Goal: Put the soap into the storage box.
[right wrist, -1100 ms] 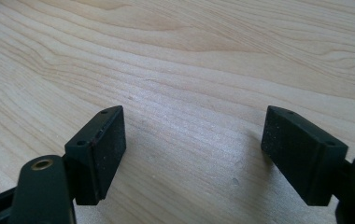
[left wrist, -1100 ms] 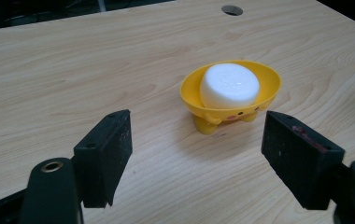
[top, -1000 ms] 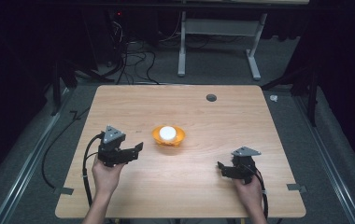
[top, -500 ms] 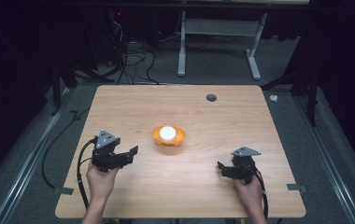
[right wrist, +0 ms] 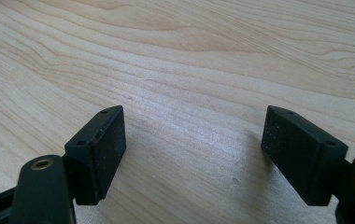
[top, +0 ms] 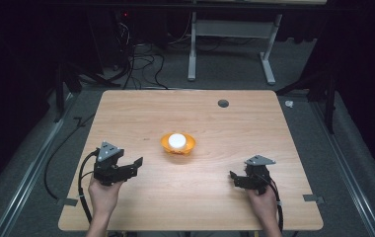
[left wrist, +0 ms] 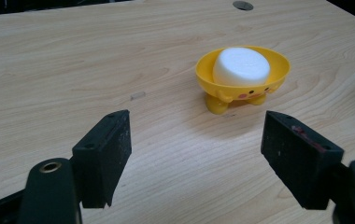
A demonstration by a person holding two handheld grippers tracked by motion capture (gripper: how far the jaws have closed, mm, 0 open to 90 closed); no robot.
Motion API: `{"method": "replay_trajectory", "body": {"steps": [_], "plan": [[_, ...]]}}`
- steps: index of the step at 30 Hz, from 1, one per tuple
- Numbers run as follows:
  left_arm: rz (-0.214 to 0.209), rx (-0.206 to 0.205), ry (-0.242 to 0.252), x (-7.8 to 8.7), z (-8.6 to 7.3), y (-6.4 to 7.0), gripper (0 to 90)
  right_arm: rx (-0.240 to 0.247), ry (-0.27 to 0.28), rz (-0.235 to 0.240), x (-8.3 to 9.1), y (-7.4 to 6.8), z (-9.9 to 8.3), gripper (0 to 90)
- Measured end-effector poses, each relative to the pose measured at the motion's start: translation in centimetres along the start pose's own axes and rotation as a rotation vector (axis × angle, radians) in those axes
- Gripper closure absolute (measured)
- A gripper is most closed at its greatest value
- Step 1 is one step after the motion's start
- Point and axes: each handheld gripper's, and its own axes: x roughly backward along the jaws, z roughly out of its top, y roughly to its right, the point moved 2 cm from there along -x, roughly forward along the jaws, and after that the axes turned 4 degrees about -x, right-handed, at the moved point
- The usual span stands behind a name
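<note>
A small yellow bowl stands near the middle of the wooden table, on short feet, with a little face painted on its side as seen in your left gripper view. A white round block sits inside it, its flat top rising a bit above the rim.

Your left gripper is on the near left part of the table, pointing right and slightly away from you, toward the bowl. Its jaws stand wide apart and hold nothing. In your left gripper view the bowl lies ahead of the jaws, apart from them, closer to the right-hand jaw than to the other.

Your right gripper is on the near right part of the table, well apart from the bowl, pointing left. Its jaws are also spread wide with nothing between them; your right gripper view looks down on bare wood grain close below.

Your hands grip both tools from the near edge, and a black cable loops off the left one. A dark round hole marks the far side of the tabletop.
</note>
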Motion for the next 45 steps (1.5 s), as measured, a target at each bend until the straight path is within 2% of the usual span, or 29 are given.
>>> {"method": "replay_trajectory", "body": {"steps": [19,45], "plan": [[-0.011,0.001,0.005,0.1,-1.1,0.2,25.4,0.001,0.001,0.0,0.0,0.0,0.0,22.8],[-0.006,0.041,-0.027,-0.4,-3.1,-0.1,25.4,0.0,0.001,0.0,0.0,0.0,0.0,22.8]]}}
